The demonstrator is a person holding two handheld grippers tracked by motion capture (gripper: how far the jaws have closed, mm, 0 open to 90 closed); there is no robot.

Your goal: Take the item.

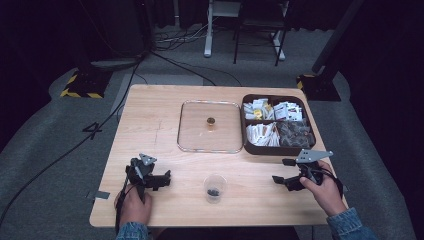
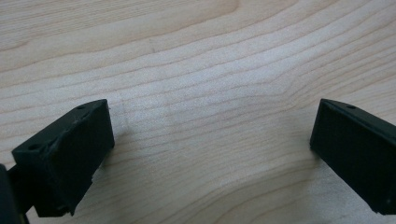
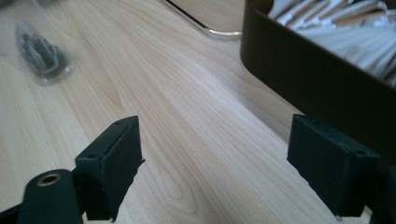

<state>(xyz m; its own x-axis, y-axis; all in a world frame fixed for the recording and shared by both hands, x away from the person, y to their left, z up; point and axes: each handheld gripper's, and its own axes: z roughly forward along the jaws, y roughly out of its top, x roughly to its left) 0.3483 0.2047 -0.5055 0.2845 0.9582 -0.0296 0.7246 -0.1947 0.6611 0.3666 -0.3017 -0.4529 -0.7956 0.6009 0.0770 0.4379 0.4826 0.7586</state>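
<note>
A small clear plastic cup (image 1: 214,187) with dark bits in its bottom stands near the table's front edge; it appears blurred at the upper left of the right gripper view as the cup (image 3: 43,56). My left gripper (image 1: 161,180) rests low at the front left, jaws wide apart, nothing between them; in its own view the left gripper (image 2: 212,140) faces bare wood. My right gripper (image 1: 281,171) hovers at the front right, open and empty, beside the dark box (image 3: 317,79). In its own view the right gripper (image 3: 215,163) points over wood.
A clear square lid (image 1: 210,126) with a small brass knob (image 1: 211,121) lies flat mid-table. To its right a dark compartment box (image 1: 277,148) holds several sachets and dark packets. The wooden table (image 1: 150,120) has bare room on the left. Cables run across the floor behind.
</note>
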